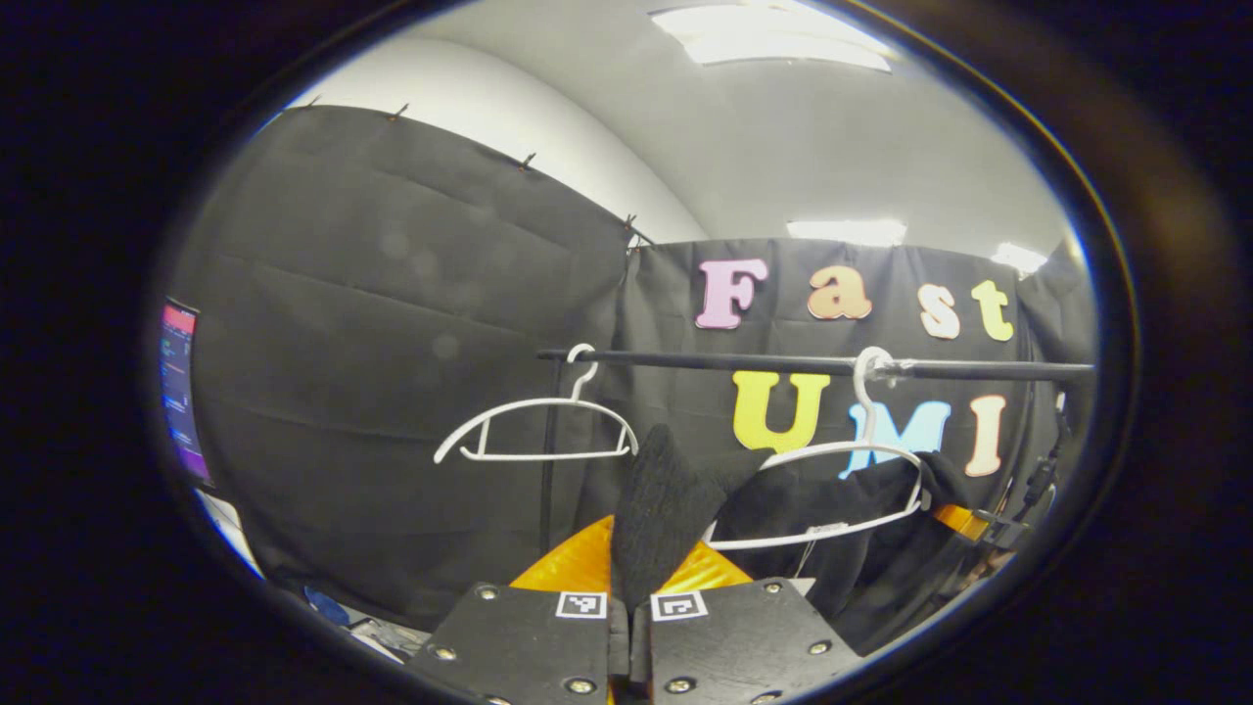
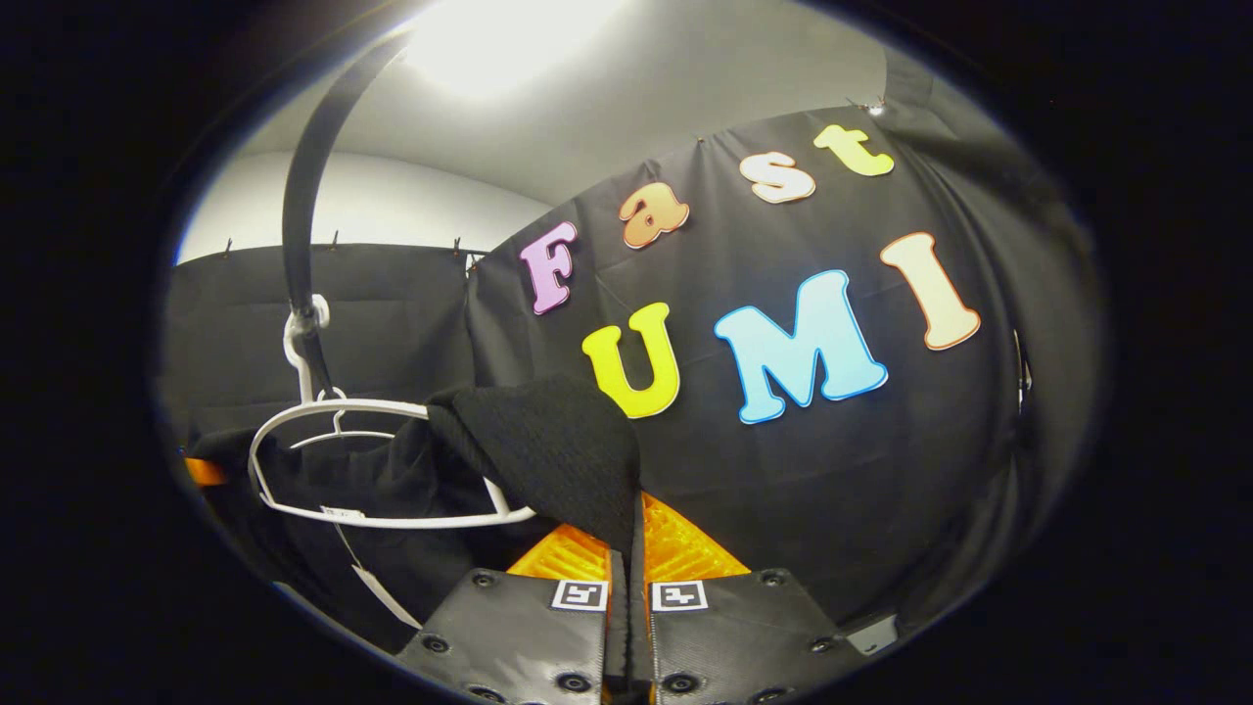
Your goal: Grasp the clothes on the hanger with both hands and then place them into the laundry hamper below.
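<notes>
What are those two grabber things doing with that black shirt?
A person is using two handheld grippers to take a black garment off a white hanger on a dark rail. The left gripper is pinched shut on one bunched end of the cloth, and the right gripper is pinched shut on another. The cloth is still draped on the hanger. An empty hanger hangs beside it.

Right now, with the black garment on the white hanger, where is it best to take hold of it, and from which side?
Grip the black garment at its two shoulder ends, one claw from each side of the white hanger. The cloth folds over the hanger's arms there, so it bunches into a pinchable ridge. Both the left claw and the right claw seem already shut on such folds.
</notes>
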{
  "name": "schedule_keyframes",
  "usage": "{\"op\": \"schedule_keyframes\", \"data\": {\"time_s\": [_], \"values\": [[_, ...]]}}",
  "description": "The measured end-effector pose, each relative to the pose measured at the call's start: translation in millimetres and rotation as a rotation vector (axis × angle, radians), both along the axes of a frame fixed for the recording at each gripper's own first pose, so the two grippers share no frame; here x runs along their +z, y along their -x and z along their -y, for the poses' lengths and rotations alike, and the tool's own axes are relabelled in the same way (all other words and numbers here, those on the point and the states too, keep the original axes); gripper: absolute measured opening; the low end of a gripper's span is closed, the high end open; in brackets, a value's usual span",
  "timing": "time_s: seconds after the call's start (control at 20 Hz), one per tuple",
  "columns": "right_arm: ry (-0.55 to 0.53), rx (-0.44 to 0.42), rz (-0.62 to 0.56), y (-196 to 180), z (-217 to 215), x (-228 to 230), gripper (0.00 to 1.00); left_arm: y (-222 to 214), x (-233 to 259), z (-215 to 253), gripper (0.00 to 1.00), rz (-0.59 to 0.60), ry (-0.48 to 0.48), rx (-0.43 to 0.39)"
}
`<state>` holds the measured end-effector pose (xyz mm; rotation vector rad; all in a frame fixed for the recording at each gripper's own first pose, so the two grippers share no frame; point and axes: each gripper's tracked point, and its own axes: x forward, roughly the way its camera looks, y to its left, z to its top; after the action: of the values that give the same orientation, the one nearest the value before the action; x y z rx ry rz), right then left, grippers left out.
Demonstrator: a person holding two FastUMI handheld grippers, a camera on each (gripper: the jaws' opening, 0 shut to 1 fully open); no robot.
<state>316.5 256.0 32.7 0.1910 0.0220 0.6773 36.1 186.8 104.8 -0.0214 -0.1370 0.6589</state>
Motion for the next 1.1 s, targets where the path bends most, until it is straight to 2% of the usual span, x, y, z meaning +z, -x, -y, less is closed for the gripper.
{"op": "schedule_keyframes", "data": {"time_s": [0.05,0.25,0.3,0.55,0.6,0.65,0.85,0.95,1.0,1.05,1.1], "values": [[-0.006,-0.011,0.005,-4.4,0.5,3.2,0.02,3.0,6.2,-4.9,0.01,0.003,-0.006,0.0],[-0.043,-0.034,0.024,-23.5,-3.5,13.4,0.0,11.4,16.7,-30.6,0.03,-0.008,-0.016,0.015],[-0.046,-0.038,0.027,-24.5,-3.1,14.7,0.05,10.9,15.4,-35.8,0.02,-0.009,-0.009,0.012],[-0.042,-0.031,0.05,-27.3,-5.5,15.3,0.04,11.9,10.0,-58.2,0.01,-0.011,0.014,0.011],[-0.041,-0.027,0.059,-28.8,-6.8,14.6,0.05,12.4,5.9,-62.6,0.01,-0.011,0.026,0.013],[-0.037,-0.023,0.065,-29.9,-7.7,14.2,0.0,10.6,1.5,-66.4,0.02,-0.012,0.041,0.015],[-0.03,-0.026,0.072,-33.2,-6.8,9.9,0.0,5.9,-18.0,-77.3,0.03,-0.03,0.078,0.003],[-0.023,-0.034,0.066,-35.6,-5.6,4.9,0.05,7.0,-30.0,-81.0,0.03,-0.043,0.096,-0.005],[-0.013,-0.046,0.057,-38.6,-3.7,-1.0,0.0,6.7,-37.8,-82.5,0.04,-0.051,0.108,-0.005],[-0.001,-0.064,0.041,-43.8,-0.2,-9.4,0.05,7.3,-46.0,-84.3,0.02,-0.063,0.116,-0.002],[0.002,-0.064,0.009,-44.9,-0.7,-20.4,0.02,5.0,-56.4,-84.7,0.02,-0.077,0.129,-0.008]]}}
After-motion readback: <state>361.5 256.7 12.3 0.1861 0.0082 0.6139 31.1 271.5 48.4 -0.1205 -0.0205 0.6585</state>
